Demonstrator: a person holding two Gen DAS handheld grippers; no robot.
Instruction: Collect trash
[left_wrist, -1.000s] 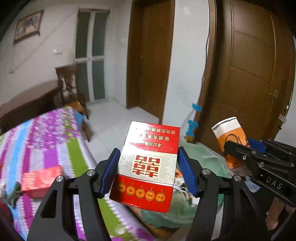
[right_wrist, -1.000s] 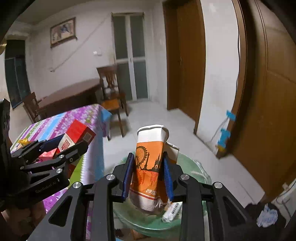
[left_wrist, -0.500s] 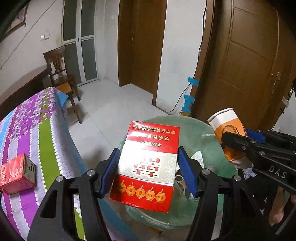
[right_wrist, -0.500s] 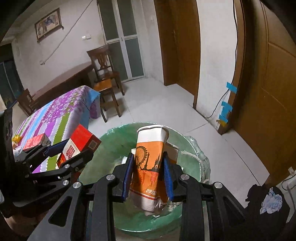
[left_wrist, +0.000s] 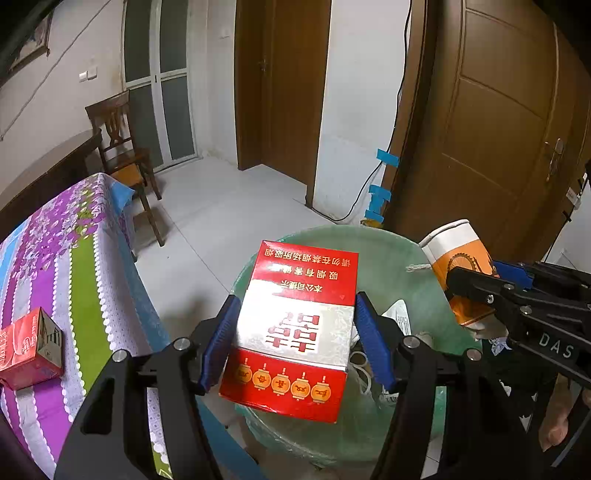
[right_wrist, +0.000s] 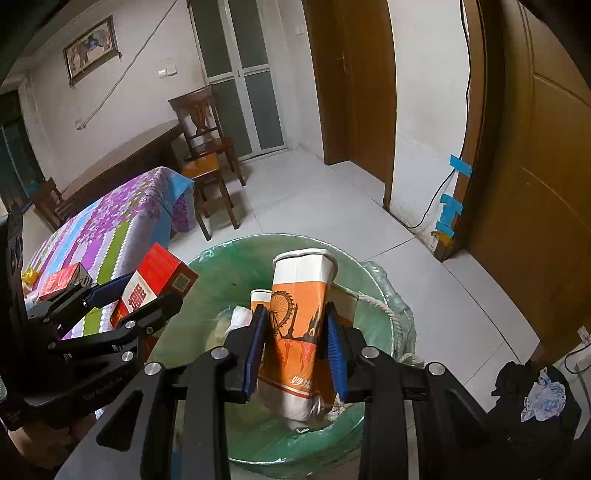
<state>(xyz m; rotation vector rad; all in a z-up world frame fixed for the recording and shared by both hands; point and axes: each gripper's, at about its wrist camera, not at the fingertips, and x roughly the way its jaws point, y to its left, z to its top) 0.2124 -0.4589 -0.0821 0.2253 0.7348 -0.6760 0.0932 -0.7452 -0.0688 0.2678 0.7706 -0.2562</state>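
My left gripper (left_wrist: 295, 339) is shut on a red, white and gold cigarette carton (left_wrist: 299, 325), held over the near rim of a bin lined with a green bag (left_wrist: 369, 243). The same carton (right_wrist: 155, 284) shows at the left in the right wrist view. My right gripper (right_wrist: 297, 350) is shut on a squashed orange and white paper cup (right_wrist: 299, 325), held above the open bin (right_wrist: 221, 280). That cup (left_wrist: 458, 254) appears at the right in the left wrist view. Paper scraps and a white cord lie inside the bin.
A table with a striped floral cloth (left_wrist: 74, 266) stands left of the bin, with a small red box (left_wrist: 27, 347) on it. A wooden chair (right_wrist: 207, 147) sits beyond. Brown doors (left_wrist: 498, 122) and a taped cable lie behind; a dark cloth pile (right_wrist: 532, 398) is at right.
Both grippers have sunk and tipped downward, bringing the bin from low in view to right beneath the carton and the cup. Over the last half second they stay still.
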